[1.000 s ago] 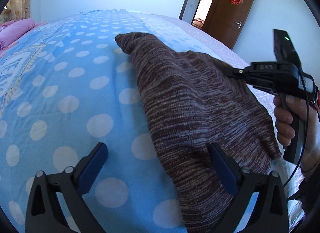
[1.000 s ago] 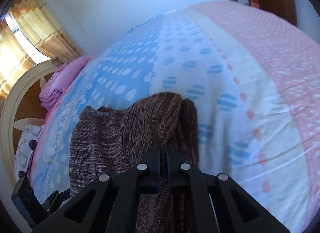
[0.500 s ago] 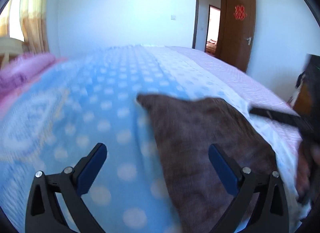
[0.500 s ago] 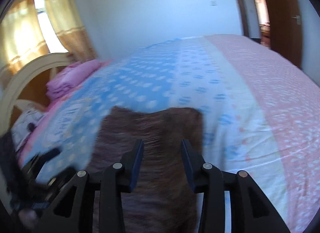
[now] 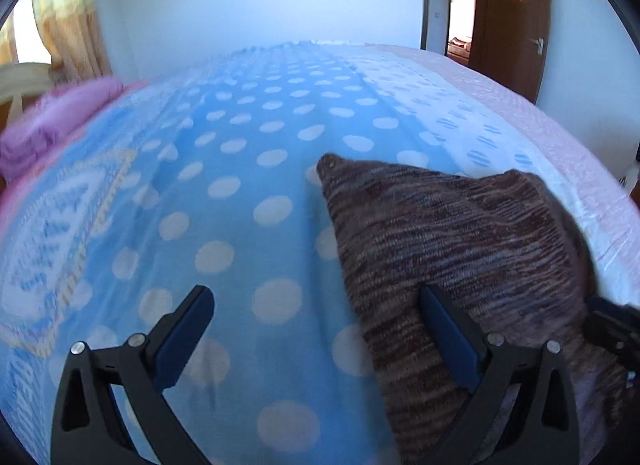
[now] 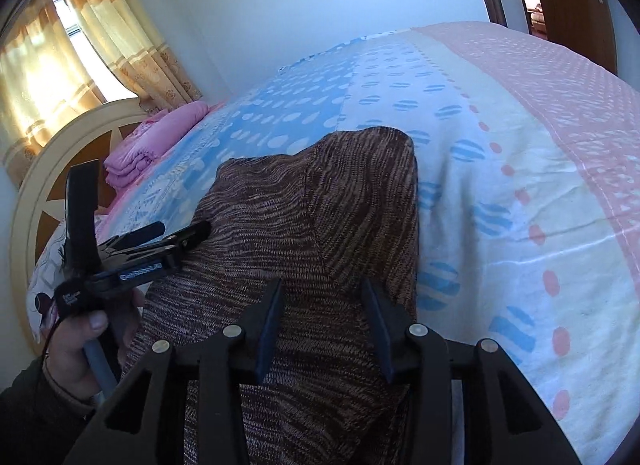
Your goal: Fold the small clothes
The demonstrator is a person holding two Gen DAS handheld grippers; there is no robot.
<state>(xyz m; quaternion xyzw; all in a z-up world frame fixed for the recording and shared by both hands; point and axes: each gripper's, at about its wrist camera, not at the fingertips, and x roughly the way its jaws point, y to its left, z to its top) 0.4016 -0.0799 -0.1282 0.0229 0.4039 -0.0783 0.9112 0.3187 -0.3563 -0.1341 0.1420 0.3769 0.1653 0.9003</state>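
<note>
A brown knitted garment [image 5: 452, 249] lies folded on the bed, in the right half of the left wrist view and the middle of the right wrist view [image 6: 304, 225]. My left gripper [image 5: 316, 317] is open and empty, its right finger over the garment's left edge, its left finger over the sheet. It also shows in the right wrist view [image 6: 176, 233] at the garment's left side. My right gripper [image 6: 322, 305] is open and empty, just above the garment's near end.
The bed sheet is blue with white dots [image 5: 224, 185] on the left and pink [image 6: 560, 77] on the right. A folded pink blanket [image 6: 156, 145] lies by the cream headboard [image 6: 52, 169]. A brown door [image 5: 508, 17] stands open at the far right.
My right gripper has opened and let go of the garment, which now lies flat. My left gripper stayed open and both views tilted up and back.
</note>
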